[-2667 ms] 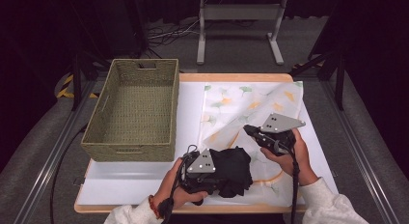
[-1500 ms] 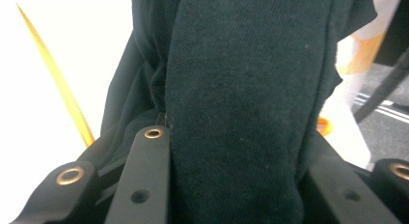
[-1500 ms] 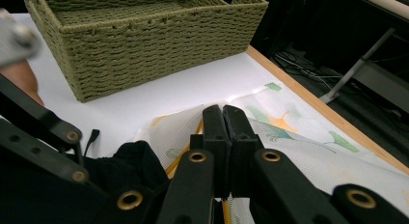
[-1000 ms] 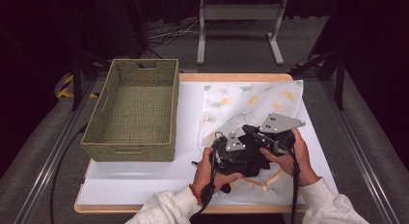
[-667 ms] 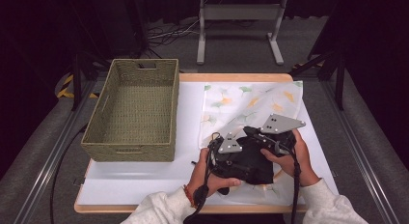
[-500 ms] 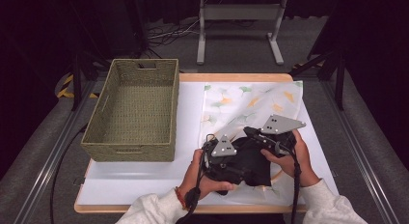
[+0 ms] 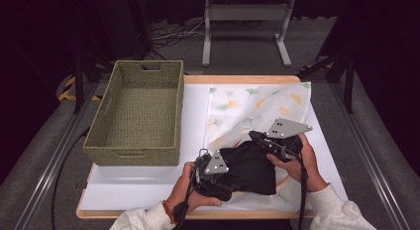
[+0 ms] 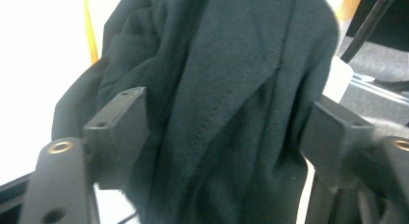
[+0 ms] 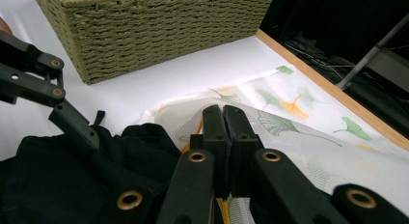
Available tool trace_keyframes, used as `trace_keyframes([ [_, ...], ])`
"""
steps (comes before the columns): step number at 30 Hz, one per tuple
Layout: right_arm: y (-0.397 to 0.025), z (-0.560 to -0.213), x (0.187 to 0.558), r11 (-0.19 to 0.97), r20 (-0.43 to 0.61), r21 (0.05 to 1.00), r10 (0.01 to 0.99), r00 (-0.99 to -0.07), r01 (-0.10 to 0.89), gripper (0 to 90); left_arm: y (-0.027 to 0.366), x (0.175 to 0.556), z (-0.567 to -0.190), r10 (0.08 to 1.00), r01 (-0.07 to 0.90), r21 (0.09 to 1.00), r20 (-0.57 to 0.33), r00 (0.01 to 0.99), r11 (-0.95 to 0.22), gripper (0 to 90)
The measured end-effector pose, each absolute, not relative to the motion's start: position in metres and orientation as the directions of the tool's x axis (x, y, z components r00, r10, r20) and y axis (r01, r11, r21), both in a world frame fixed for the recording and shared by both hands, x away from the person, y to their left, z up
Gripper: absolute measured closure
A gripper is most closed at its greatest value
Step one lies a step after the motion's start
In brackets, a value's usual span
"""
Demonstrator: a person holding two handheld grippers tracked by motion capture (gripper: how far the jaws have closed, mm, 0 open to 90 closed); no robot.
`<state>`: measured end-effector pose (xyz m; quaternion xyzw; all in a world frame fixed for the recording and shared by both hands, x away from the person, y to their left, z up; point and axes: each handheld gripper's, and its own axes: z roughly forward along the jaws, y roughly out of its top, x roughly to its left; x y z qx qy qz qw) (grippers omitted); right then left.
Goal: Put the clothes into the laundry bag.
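- Black garment [image 7: 250, 168]: bunched heap on the table [image 7: 129, 183], at about 5 o'clock of the high view, near the front edge, between the two hands.
- It lies partly on the leaf-print cloth [image 7: 257, 108], which spreads from the table's centre toward 1 o'clock; an orange ring [image 7: 286, 179] peeks out under the garment at its 4 o'clock side.
- Left gripper [image 7: 218, 176]: at the garment's 8 o'clock edge, held by the left hand [image 7: 190, 183], grey plate on top.
- Left gripper view: jaws released, set wide apart, dark fabric [image 8: 226, 103] bulging between them. The left pad presses against the fabric; the right one sits at the fold's edge. Not clenched on it.
- Right gripper [image 7: 257, 137]: at the garment's 1 o'clock edge, right hand [image 7: 297, 158] behind it, grey plate pointing to 2 o'clock.
- Right gripper view: jaws clenched, pads [image 9: 224, 120] pressed flat together. Tips sit right at the raised edge of the leaf-print cloth [image 9: 308, 137]; cannot tell whether a thin layer is pinched between them.
- Same view: garment [image 9: 72, 175] at 8 o'clock, touching the lower part of the gripper, left gripper's linkage [image 9: 53, 103] coming in from 9 o'clock onto the garment.
- Woven basket [image 7: 136, 113]: green-brown, at 10 o'clock on the table, well apart from the garment, nothing visible inside. In the right gripper view it stands at 11 o'clock [image 9: 154, 26].
- Both cables trail off toward 6 o'clock along the sleeves.
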<state>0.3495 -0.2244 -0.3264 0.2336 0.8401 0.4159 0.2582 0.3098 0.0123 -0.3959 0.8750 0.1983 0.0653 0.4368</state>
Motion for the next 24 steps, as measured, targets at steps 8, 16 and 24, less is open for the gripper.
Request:
trace_keyframes([
  [8,-0.226,-0.327,0.349,0.542,-0.236,0.821,0.607,-0.759,0.179,89.3,0.031,0.315,-0.416,0.472,0.387,0.720,-0.093,0.877,-0.577,13.8],
  [16,-0.224,-0.328,0.350,0.540,-0.229,0.822,0.602,-0.765,0.179,89.2,0.018,0.319,-0.421,0.479,0.375,0.697,-0.052,0.876,-0.612,50.3],
  [24,-0.221,-0.325,0.348,0.536,-0.232,0.828,0.593,-0.771,0.163,89.3,0.007,0.326,-0.413,0.492,0.352,0.734,-0.028,0.870,-0.581,75.6],
])
